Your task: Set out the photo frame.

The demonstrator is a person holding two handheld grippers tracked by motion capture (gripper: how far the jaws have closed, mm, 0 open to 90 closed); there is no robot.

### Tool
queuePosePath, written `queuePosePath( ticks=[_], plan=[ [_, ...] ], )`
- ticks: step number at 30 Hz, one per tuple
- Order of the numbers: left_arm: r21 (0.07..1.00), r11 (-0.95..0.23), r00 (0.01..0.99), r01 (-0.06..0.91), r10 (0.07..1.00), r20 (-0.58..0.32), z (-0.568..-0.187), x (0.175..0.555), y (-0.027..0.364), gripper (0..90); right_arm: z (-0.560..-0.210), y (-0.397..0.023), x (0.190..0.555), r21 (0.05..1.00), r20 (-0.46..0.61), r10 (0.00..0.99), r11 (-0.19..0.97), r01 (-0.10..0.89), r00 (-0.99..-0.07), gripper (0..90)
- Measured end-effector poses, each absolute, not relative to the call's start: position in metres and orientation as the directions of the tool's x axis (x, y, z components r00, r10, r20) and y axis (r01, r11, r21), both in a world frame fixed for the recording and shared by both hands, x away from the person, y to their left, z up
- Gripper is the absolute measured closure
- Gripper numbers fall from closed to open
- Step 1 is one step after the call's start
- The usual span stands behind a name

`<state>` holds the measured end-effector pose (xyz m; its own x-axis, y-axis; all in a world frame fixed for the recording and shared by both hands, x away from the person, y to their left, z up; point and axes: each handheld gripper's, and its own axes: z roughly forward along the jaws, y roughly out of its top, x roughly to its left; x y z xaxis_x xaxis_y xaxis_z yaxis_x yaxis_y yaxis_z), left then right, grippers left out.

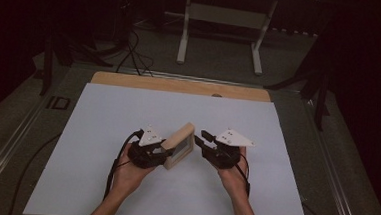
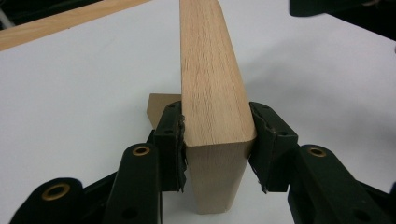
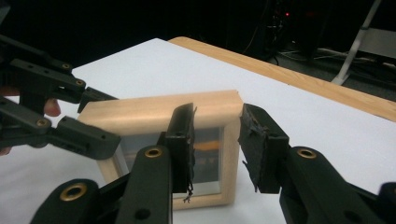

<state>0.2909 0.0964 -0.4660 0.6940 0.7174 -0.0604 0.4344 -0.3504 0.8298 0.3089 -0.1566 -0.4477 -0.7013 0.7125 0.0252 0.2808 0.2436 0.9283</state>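
A light wooden picture frame (image 1: pixel 181 144) with a glass front stands on edge on the white sheet, tilted slightly. My left gripper (image 1: pixel 165 151) is shut on the frame's near edge; in the left gripper view both pads press on the wood (image 2: pixel 212 84) from either side. My right gripper (image 1: pixel 202 140) sits just right of the frame, open. In the right gripper view the frame's (image 3: pixel 154 112) right upright lies in the gap between my right gripper's (image 3: pixel 217 140) jaws, with no pad pressing on it. A small wooden prop (image 2: pixel 156 105) shows behind the frame.
The white sheet (image 1: pixel 128 113) covers most of the wooden table, whose bare far edge (image 1: pixel 180 84) runs along the back. Beyond it stand a white table's legs (image 1: pixel 185 32) and dark cables on the floor (image 1: pixel 131 54). The surroundings are dark.
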Motion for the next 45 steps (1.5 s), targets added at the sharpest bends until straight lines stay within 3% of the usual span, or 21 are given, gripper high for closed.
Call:
queuePosePath(
  ticks=[11,23,45],
  plan=[
    [0.833,-0.377,0.718,0.404,0.696,-0.034,-0.466,0.289,0.095,59.6,-0.442,-0.156,0.317,0.933,0.008,0.729,0.242,0.268,-0.685,72.3],
    [0.833,-0.392,0.725,0.390,0.689,-0.016,-0.466,0.288,0.094,59.6,-0.438,-0.148,0.331,0.930,0.002,0.733,0.249,0.271,-0.680,89.5],
    [0.828,-0.422,0.731,0.370,0.682,0.021,-0.466,0.286,0.092,59.4,-0.444,-0.124,0.359,0.905,0.008,0.736,0.283,0.318,-0.677,89.9]
  ],
)
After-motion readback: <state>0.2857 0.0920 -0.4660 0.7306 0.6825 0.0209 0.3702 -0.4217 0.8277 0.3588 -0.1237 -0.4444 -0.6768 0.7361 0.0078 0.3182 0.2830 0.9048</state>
